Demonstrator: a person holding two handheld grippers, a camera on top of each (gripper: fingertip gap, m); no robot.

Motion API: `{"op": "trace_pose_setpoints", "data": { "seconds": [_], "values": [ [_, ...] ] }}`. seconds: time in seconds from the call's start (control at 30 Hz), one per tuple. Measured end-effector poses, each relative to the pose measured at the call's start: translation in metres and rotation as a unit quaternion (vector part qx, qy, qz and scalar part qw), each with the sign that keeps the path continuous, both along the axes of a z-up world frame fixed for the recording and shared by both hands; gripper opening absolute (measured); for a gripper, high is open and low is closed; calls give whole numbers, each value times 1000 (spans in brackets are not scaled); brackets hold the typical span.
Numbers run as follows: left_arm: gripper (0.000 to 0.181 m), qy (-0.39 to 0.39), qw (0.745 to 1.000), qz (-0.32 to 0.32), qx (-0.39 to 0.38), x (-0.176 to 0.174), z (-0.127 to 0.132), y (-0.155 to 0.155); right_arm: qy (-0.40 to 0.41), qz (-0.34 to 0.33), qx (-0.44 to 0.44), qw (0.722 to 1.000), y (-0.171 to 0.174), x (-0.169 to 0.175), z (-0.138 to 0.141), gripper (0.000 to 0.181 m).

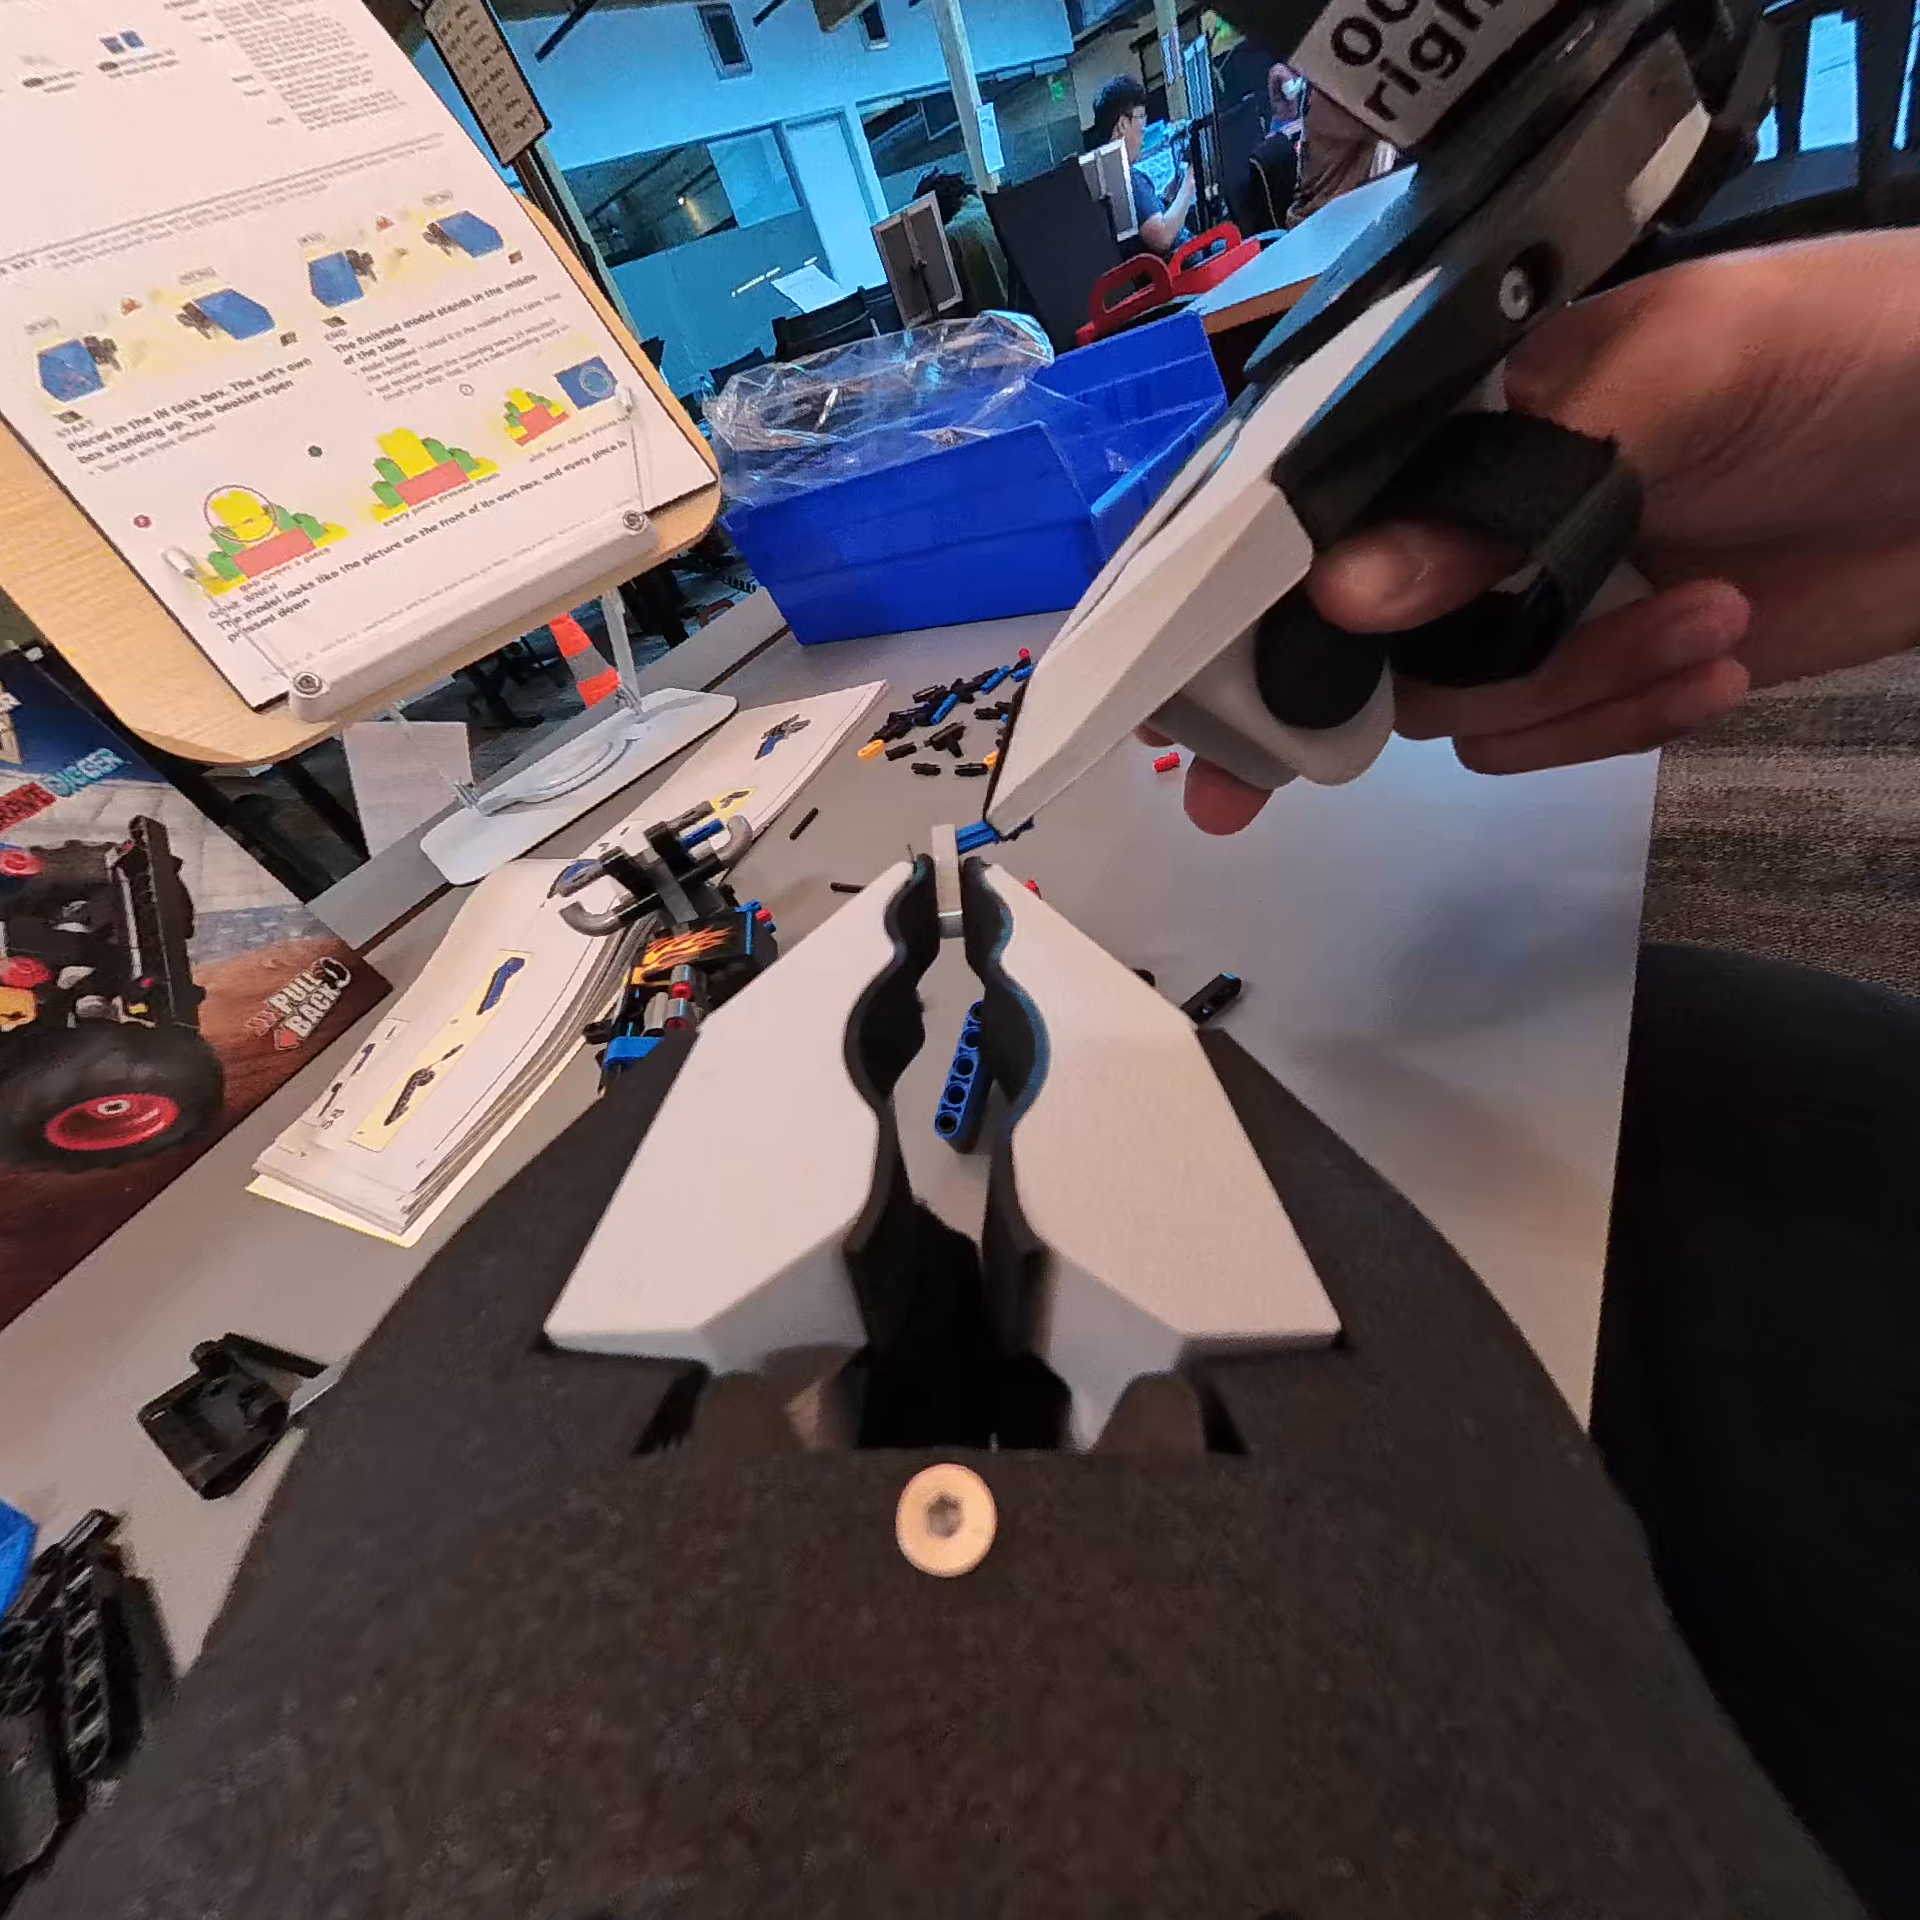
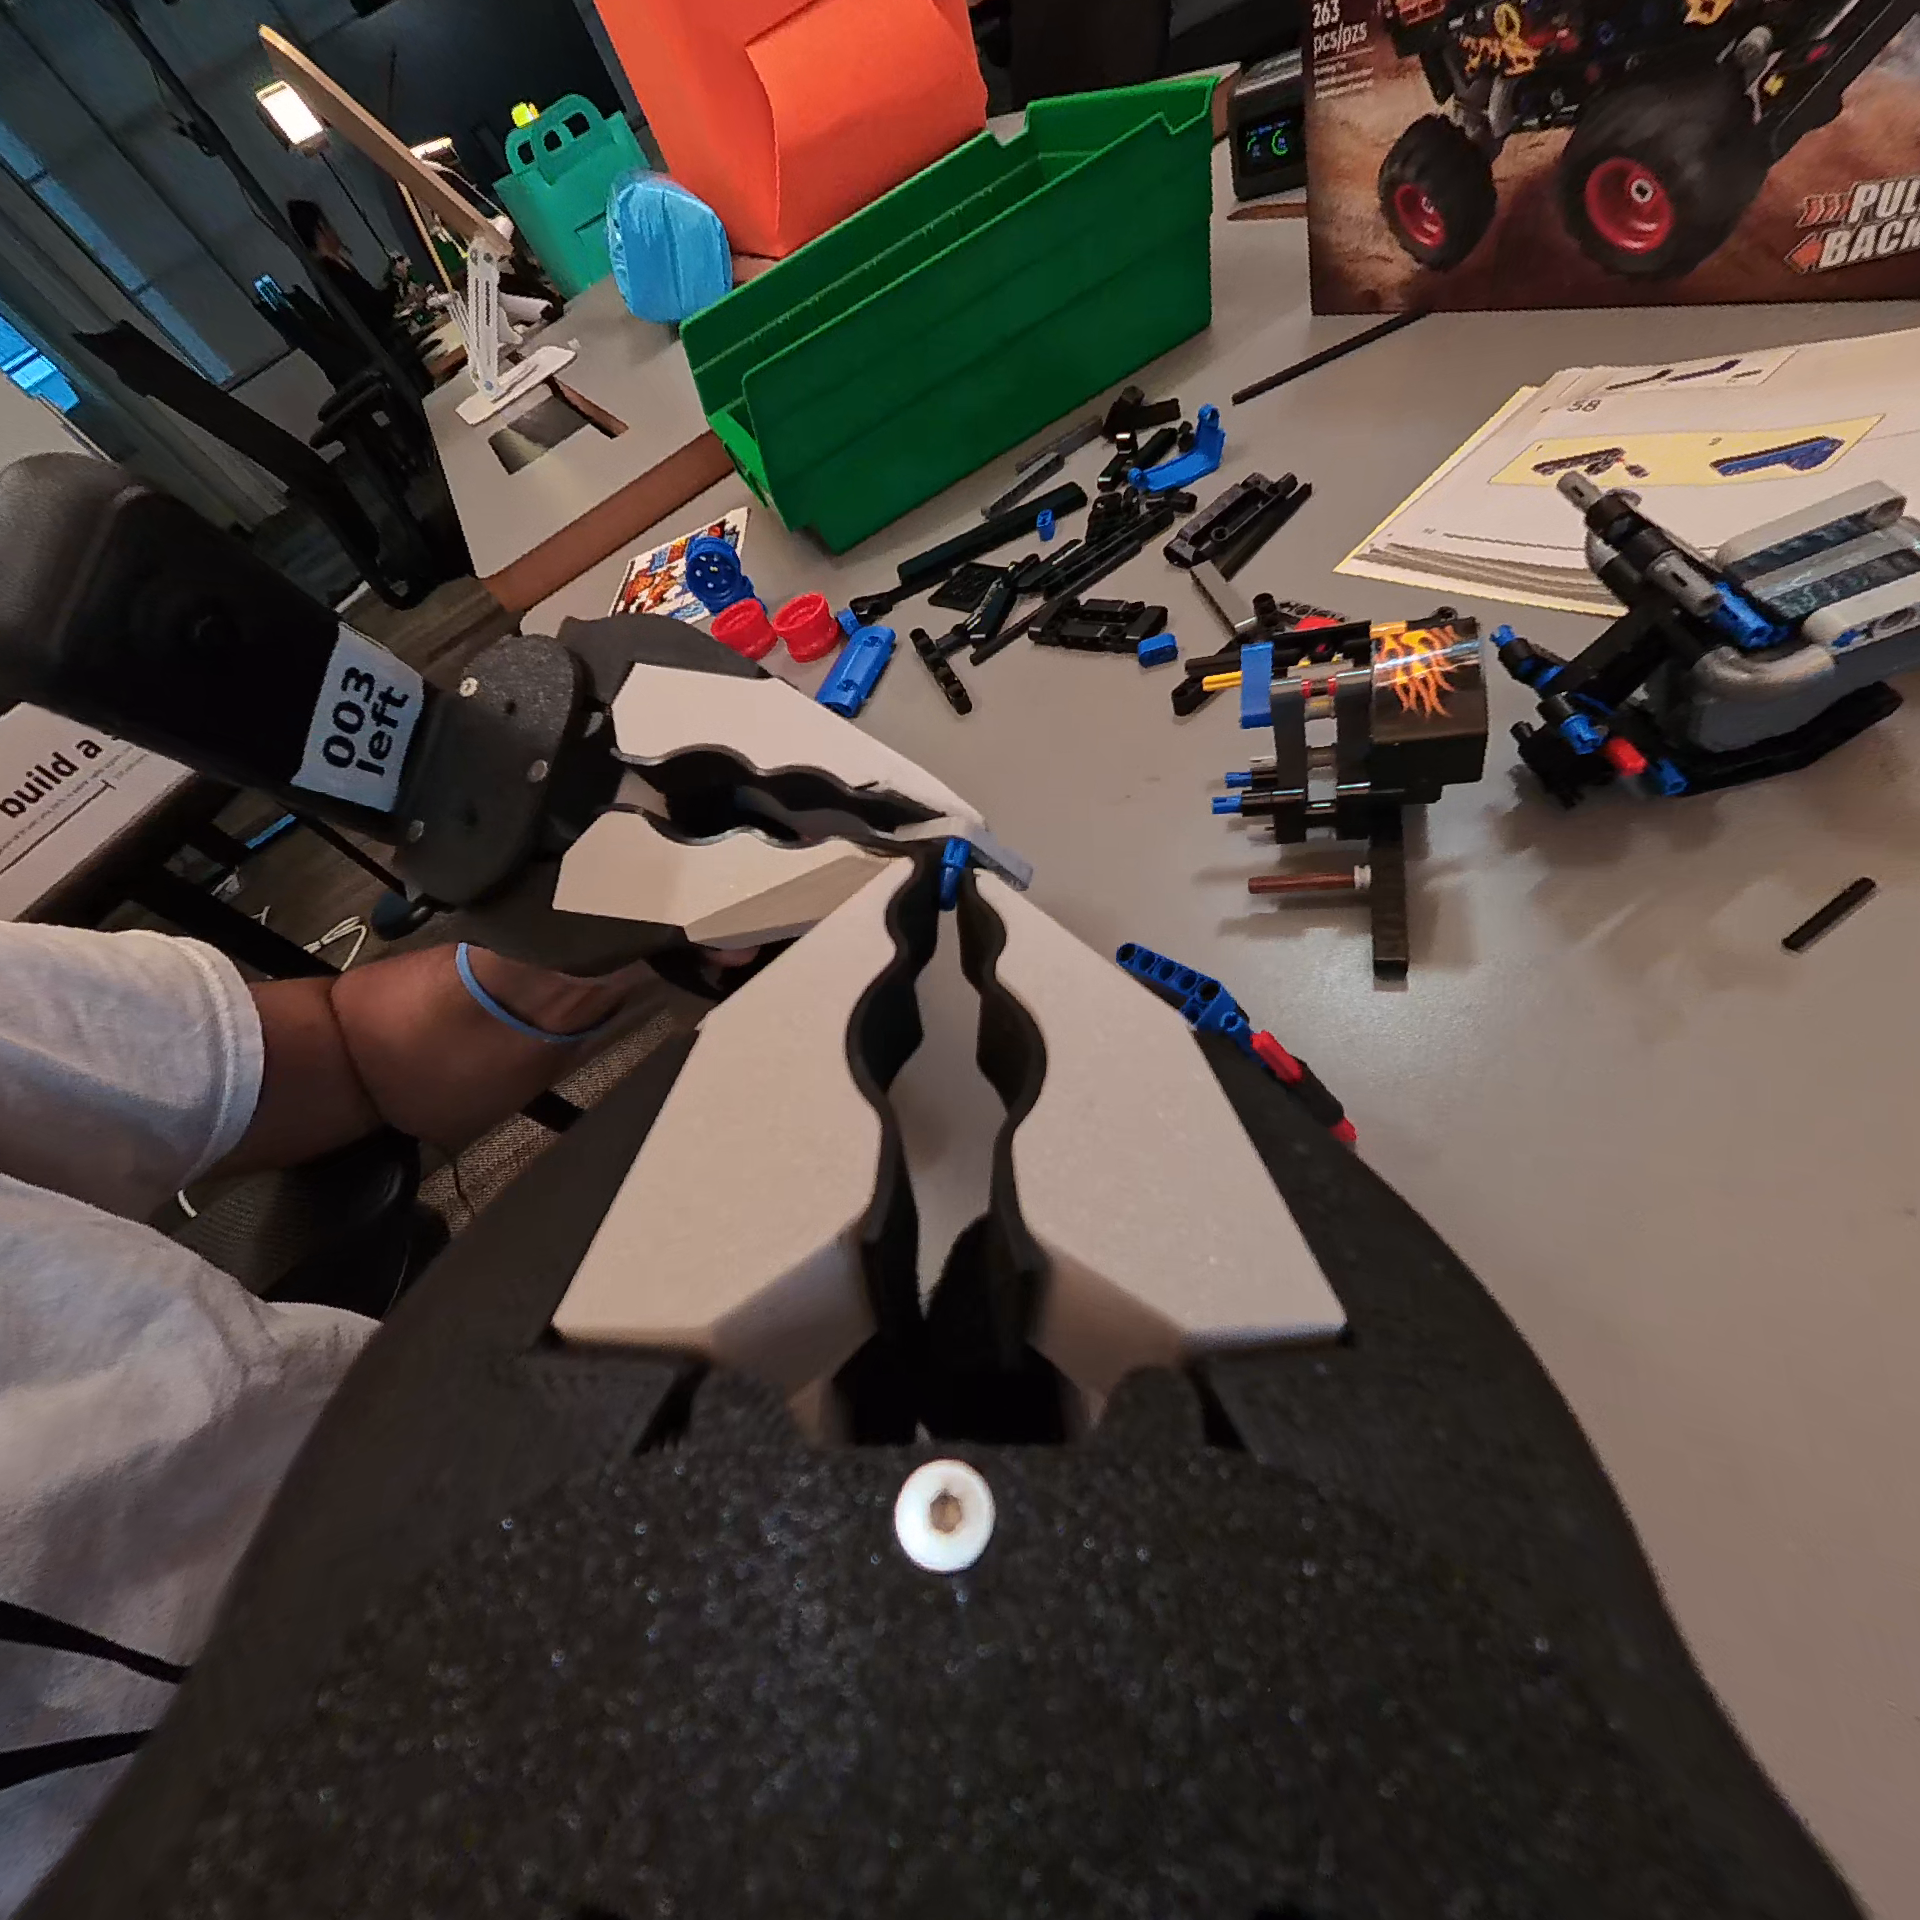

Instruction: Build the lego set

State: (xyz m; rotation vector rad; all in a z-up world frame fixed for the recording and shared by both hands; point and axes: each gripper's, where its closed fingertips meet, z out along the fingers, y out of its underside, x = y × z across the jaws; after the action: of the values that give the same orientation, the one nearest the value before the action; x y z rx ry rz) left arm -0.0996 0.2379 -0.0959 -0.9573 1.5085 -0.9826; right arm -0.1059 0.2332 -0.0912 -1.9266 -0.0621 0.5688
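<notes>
Left wrist view
left tongs (image 1: 948,883): clenched at the tips on a small light grey piece (image 1: 945,878) that stands up between the tips, long axis running up and away from the camera
right tongs (image 1: 1000,821): just beyond the grey piece, tips pinched on a small blue pin (image 1: 977,834); pin lies crosswise, one end at the grey piece, touching or nearly so
landmark: open instruction booklet (image 1: 457,1049) on the table (image 1: 1351,987)
half-built chassis (image 1: 686,935): at the booklet's right edge
blue beam (image 1: 961,1081): lying on the table right of the booklet, seen through the gap between the left fingers

Right wrist view
right tongs (image 2: 951,878): closed on the blue pin (image 2: 951,871), gripped across its middle, its axis pointing toward the left tongs
left tongs (image 2: 977,831): coming in from the left, tips shut on the grey piece (image 2: 1003,857), which meets the pin
loose parts pile (image 2: 1091,561): left of the booklet (image 2: 1621,457), against the green bin (image 2: 956,312)
sub-assemblies (image 2: 1351,727): two of them, in front of the booklet

Handling (judgement)
both pieces: light, rigid, smooth plastic; likely to twist or pop out of a tip grip
hold: pin across its middle, grey piece low on its flat sides, hole left free
push: straight along the pin's axis
</notes>
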Motion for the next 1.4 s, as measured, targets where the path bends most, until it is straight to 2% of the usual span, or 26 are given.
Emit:
{"op": "trace_pose_setpoints", "data": {
  "seconds": [0.03,0.5,0.77,1.03,1.2,1.33,1.4],
  "values": [
    [2,0,1000,-2,-11,0,1,0,1,0,4,1000,0,0,1,3],
    [2,-4,1000,4,-24,0,3,2,-4,-8,14,1000,5,-3,2,3],
    [2,4,1000,-3,19,0,-3,-2,-4,4,-1,1000,1,-2,-2,3],
    [2,4,1000,-19,-13,-1,0,-4,-13,3,16,1000,2,-3,0,2],
    [2,-6,996,-49,-78,-4,9,-4,-39,29,44,998,1,-7,10,3],
    [2,-10,991,-73,-114,-9,14,-5,-53,90,102,989,-10,-13,30,21],
    [1,-16,986,-102,-130,-13,18,-12,-109,107,133,979,-9,-10,30,32]
  ]
}}
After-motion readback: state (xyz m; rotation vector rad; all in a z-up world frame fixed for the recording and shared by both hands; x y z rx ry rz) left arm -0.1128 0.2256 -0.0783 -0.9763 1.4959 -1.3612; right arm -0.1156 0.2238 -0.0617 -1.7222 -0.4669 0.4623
